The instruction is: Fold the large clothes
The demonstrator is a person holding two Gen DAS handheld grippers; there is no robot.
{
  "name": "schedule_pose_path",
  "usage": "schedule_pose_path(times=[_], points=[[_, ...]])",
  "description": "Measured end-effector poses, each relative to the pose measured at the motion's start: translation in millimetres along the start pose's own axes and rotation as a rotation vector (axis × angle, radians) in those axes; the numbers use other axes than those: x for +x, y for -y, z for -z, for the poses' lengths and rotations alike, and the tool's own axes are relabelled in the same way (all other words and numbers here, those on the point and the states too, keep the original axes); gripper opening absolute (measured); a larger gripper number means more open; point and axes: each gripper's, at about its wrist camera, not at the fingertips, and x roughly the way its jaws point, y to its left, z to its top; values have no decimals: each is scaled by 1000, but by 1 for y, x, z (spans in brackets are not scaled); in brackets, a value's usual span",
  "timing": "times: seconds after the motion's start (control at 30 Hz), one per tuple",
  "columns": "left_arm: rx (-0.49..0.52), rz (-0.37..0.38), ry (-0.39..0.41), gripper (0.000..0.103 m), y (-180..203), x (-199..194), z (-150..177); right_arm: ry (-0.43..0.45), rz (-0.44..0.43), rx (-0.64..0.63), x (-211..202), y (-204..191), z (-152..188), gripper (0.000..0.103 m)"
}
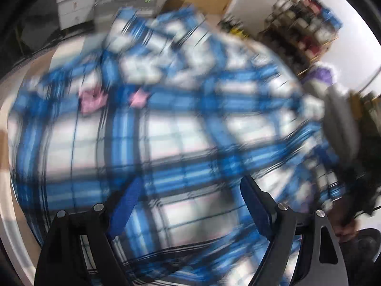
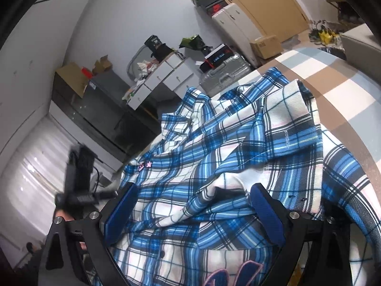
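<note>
A blue, white and black plaid shirt (image 1: 166, 124) lies spread over the bed and fills the blurred left wrist view; small pink patches (image 1: 91, 100) show on it. My left gripper (image 1: 190, 190) hangs just above the shirt with its blue-padded jaws wide apart and nothing between them. In the right wrist view the same shirt (image 2: 226, 147) lies crumpled with folds, a collar at the far end and pink-edged lettering near the bottom. My right gripper (image 2: 193, 200) is open over the cloth, its pads (image 2: 121, 212) straddling a raised fold. The left gripper (image 2: 78, 181) shows at the left of this view.
The bed has a checked tan, white and pale blue cover (image 2: 333, 76). Beyond it stand a white drawer unit (image 2: 162, 76), a silver suitcase (image 2: 221, 74), cardboard boxes (image 2: 265, 44) and a dark cabinet (image 2: 95, 109). A cluttered shelf (image 1: 307, 23) stands at the right.
</note>
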Motion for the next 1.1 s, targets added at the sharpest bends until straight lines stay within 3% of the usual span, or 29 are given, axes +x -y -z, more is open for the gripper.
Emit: schedule_pose_path(times=[0.03, 0.13, 0.2, 0.27, 0.4, 0.43, 0.53, 0.67, 0.73, 0.8, 0.87, 0.97, 1.0, 1.03, 1.1], points=[[19, -8, 61, 83, 0, -1, -1, -1, 4, 4, 0, 1, 0, 97], [21, -35, 44, 83, 5, -7, 4, -1, 6, 29, -1, 6, 0, 97], [17, 48, 87, 83, 11, -29, 10, 8, 3, 55, -3, 12, -1, 97], [33, 37, 163, 83, 12, -49, 20, 18, -5, 80, -4, 17, -1, 98], [-27, 62, 87, 81, -9, -26, 36, 0, 15, 78, 1, 19, -3, 100], [0, 59, 146, 83, -9, -29, 44, -28, 26, 57, 6, 15, -3, 100], [41, 15, 158, 83, -8, -31, 50, -110, 148, -95, 20, -17, -7, 100], [21, 41, 236, 82, -9, -30, 55, -174, 360, -388, 54, -79, -17, 100], [21, 48, 263, 82, -10, -29, 60, -213, 444, -473, 80, -89, -18, 99], [5, 73, 265, 83, -10, -22, 56, -310, 499, -518, 114, -83, -18, 98], [-31, 131, 263, 83, -22, -23, 54, -428, 570, -515, 139, -67, -15, 81], [-75, 210, 274, 83, -29, -18, 51, -468, 568, -496, 139, -65, -22, 59], [-85, 234, 276, 83, -34, -18, 49, -468, 567, -498, 135, -66, -25, 33], [-95, 248, 280, 83, -35, -17, 48, -451, 553, -499, 127, -68, -28, 20], [-105, 260, 285, 83, -30, -12, 44, -392, 561, -503, 108, -68, -33, 22]])
